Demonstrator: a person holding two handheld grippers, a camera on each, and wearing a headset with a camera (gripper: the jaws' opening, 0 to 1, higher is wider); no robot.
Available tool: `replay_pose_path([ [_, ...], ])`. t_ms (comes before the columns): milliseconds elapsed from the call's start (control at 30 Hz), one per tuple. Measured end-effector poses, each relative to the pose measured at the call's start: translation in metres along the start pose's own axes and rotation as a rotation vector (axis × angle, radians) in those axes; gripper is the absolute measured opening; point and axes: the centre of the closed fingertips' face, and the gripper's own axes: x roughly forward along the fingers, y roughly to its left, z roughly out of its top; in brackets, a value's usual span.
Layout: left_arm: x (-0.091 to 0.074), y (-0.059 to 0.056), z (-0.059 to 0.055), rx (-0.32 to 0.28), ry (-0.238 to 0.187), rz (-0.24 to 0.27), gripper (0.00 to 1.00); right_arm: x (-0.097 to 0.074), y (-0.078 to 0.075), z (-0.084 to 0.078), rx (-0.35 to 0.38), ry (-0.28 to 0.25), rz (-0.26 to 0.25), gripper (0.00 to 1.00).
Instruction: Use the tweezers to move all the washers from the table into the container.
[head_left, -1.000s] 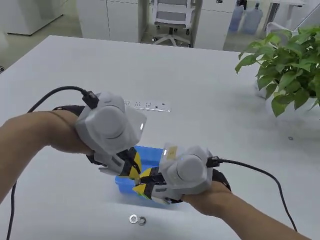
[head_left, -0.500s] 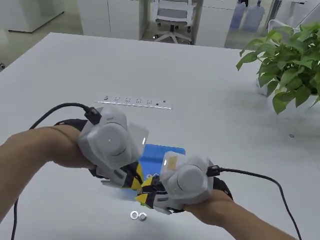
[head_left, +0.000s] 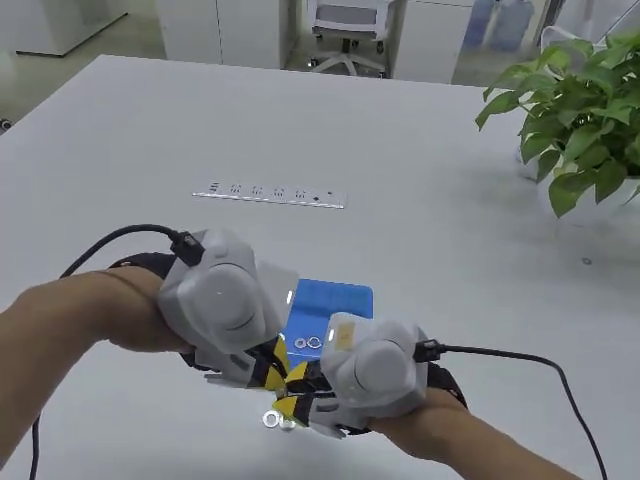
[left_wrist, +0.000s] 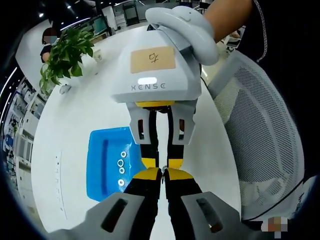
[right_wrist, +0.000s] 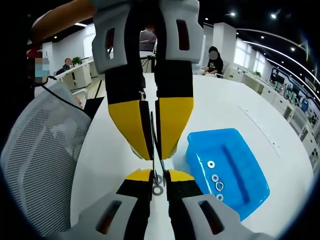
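L gripper (left_wrist: 161, 174) clenched on tweezers (right_wrist: 155, 142), tips down over 2 loose washers (right_wrist: 158, 189).
R gripper (right_wrist: 158, 176) meets it nose to nose, jaws nearly together either side of the tweezer tips; can't tell if they press. Loose washers lie touching each other on white table (head_left: 420, 160), near the blue container (right_wrist: 247, 167) but outside it. Container holds 4 washers (right_wrist: 215, 178). Power strip (head_left: 270, 195) beyond on the table, plant (head_left: 575, 110) at far R.
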Motion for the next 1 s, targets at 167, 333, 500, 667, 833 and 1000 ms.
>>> replay_pose_path([
  [167, 0.004, -0.004, -0.002, -0.008, -0.002, -0.007, 0.07, 0.002, 0.004, -0.004, 0.002, 0.005, 0.008, 0.12],
  [333, 0.006, -0.007, -0.004, -0.014, -0.002, -0.014, 0.07, 0.005, 0.007, -0.007, 0.004, 0.007, 0.015, 0.12],
  [500, 0.009, -0.007, -0.005, -0.016, -0.004, -0.017, 0.07, 0.007, 0.01, -0.009, 0.008, 0.007, 0.022, 0.12],
  [667, 0.013, -0.009, -0.006, -0.012, -0.002, -0.021, 0.07, 0.007, 0.012, -0.011, 0.011, 0.007, 0.024, 0.12],
  [833, 0.015, -0.01, -0.007, -0.008, 0.003, -0.025, 0.07, 0.008, 0.014, -0.014, 0.01, 0.009, 0.025, 0.13],
  [1000, 0.015, -0.009, -0.006, -0.011, -0.001, -0.023, 0.07, 0.008, 0.014, -0.015, 0.01, 0.012, 0.024, 0.13],
])
